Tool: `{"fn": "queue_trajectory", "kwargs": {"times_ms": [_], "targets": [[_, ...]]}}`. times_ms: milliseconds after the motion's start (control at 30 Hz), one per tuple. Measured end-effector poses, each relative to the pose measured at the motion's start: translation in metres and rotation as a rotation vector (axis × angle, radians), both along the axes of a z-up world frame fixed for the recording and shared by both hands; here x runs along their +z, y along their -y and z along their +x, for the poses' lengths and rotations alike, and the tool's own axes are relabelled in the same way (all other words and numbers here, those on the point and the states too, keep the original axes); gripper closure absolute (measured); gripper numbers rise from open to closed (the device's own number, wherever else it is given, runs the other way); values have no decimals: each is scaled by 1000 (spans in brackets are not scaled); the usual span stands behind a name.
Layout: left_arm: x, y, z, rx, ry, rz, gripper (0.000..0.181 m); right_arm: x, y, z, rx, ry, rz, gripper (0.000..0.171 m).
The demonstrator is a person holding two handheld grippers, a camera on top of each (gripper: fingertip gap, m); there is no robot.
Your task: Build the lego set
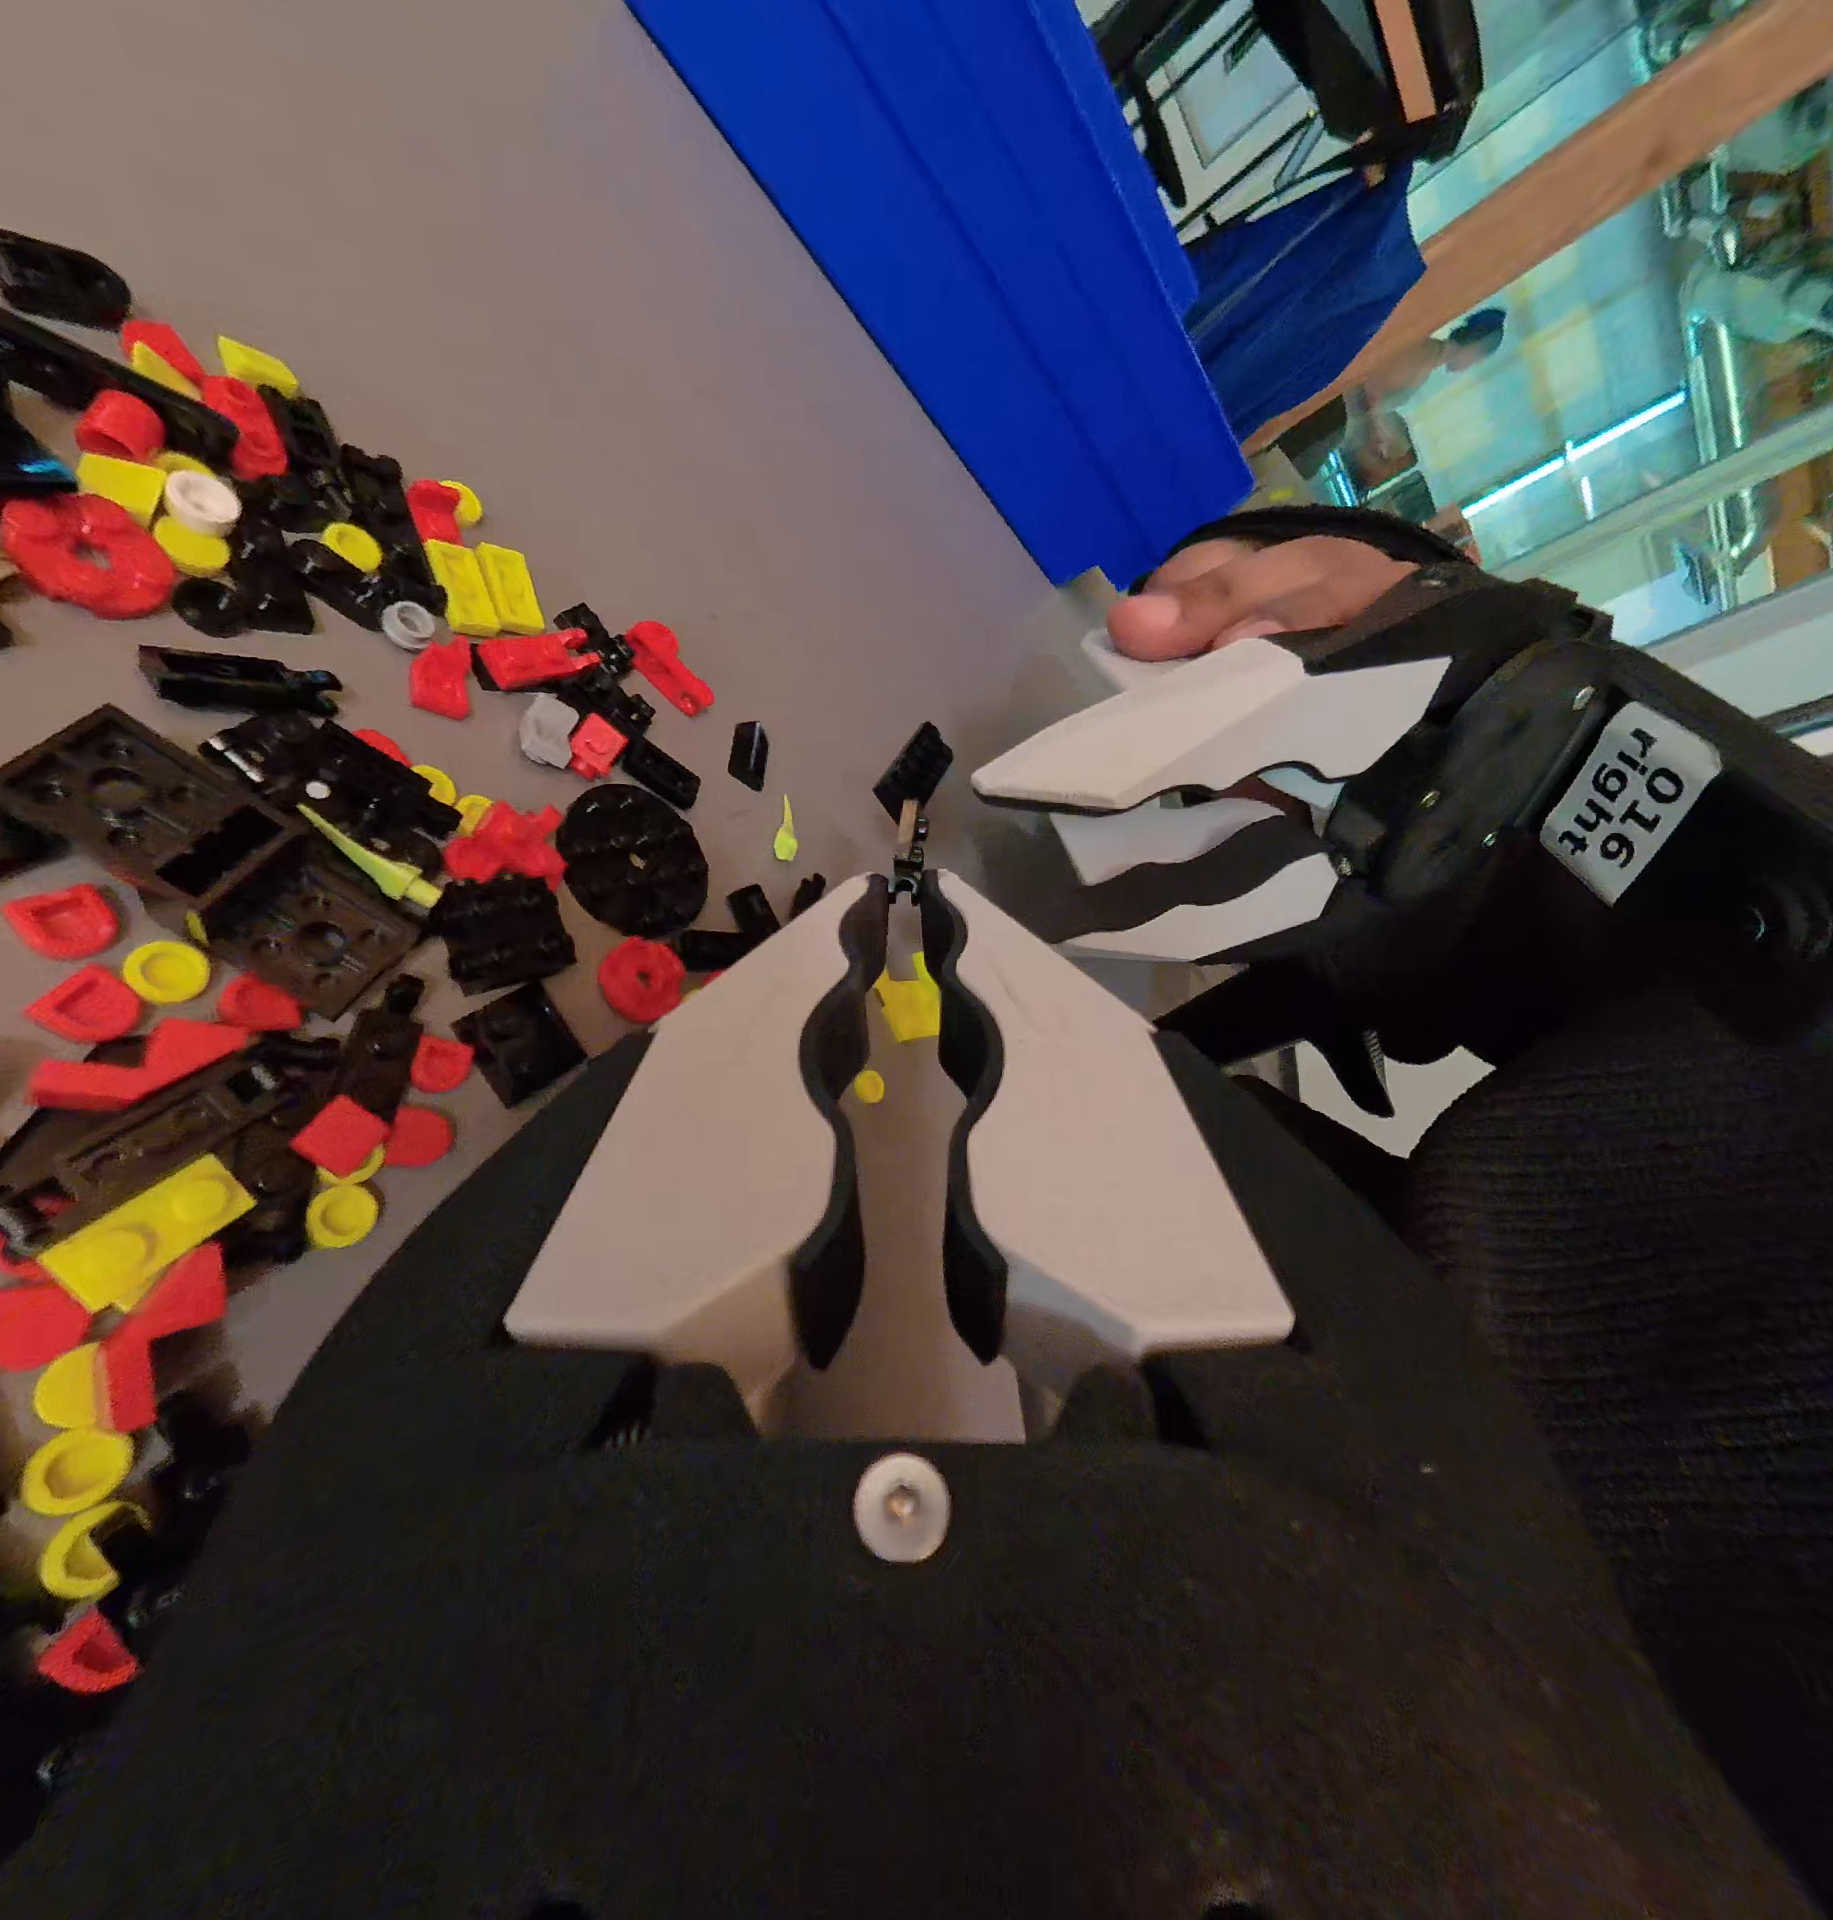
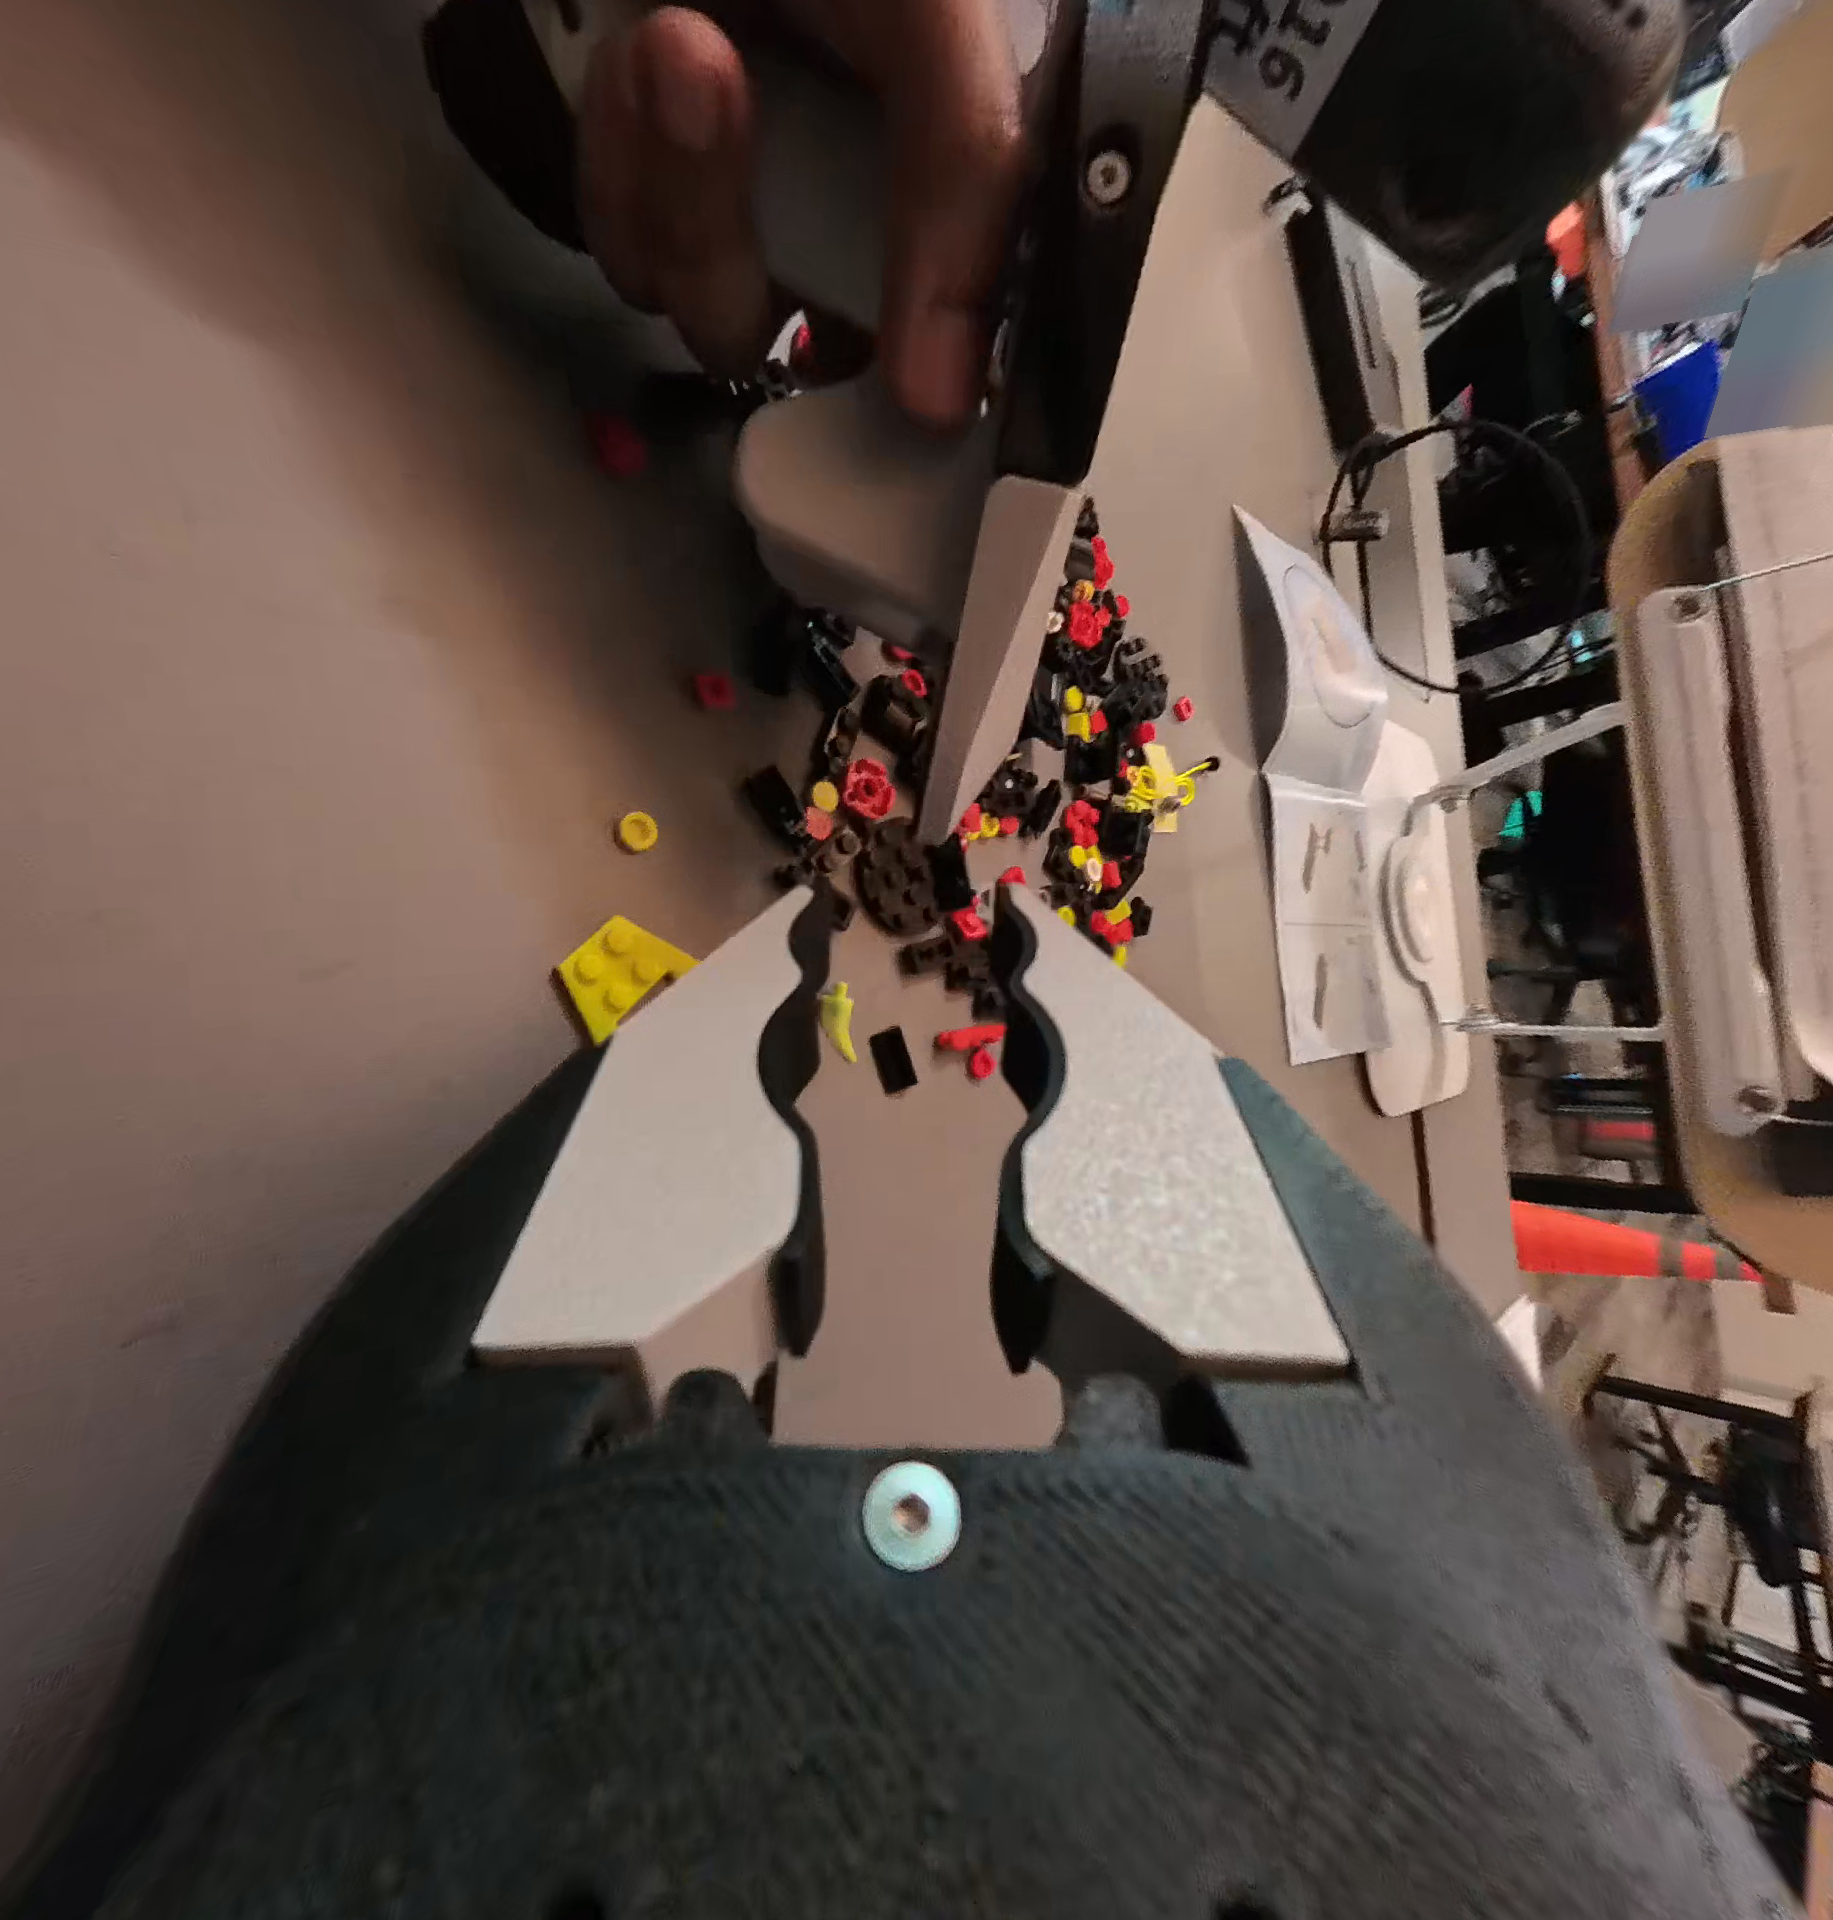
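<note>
A pile of loose red, yellow and black Lego pieces (image 1: pixel 299 790) lies on the grey table (image 1: pixel 579 312); it also shows in the right wrist view (image 2: pixel 1078 769). My left gripper (image 1: pixel 905 881) is shut on a small black piece (image 1: pixel 907 862) at its tips; a tan stub and a black ribbed part (image 1: pixel 913 767) stick out beyond it. My right gripper (image 2: pixel 909 896) is open and empty, over a lime horn (image 2: pixel 839 1023) and a black tile (image 2: pixel 891 1058). It also shows in the left wrist view (image 1: pixel 1047 831), just right of the held piece.
A black round plate (image 1: pixel 631 862) lies near the left fingertips. A yellow wedge plate (image 2: pixel 621 971) and a yellow round stud (image 2: pixel 636 831) lie apart from the pile. A blue box (image 1: pixel 953 260) stands at the table's far side. An instruction booklet (image 2: pixel 1327 883) lies beyond the pile.
</note>
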State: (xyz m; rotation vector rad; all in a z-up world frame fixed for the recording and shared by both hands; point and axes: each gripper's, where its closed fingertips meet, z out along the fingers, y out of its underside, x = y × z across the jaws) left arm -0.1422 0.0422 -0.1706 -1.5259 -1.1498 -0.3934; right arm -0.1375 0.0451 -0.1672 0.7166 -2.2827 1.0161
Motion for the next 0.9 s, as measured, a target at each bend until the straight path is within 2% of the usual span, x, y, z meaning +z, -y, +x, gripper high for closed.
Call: {"fn": "queue_trajectory", "kwargs": {"times_ms": [167,367,900], "targets": [[-2,-8,9,-56,1,-12,177,3,-1,2,25,-27,-18,156],[-1,-11,12,-77,3,-7,177,-2,-1,3,32,-21,7,163],[-2,-14,16,-108,-2,-16,177,-9,-2,3,35,-34,42,163]]}}
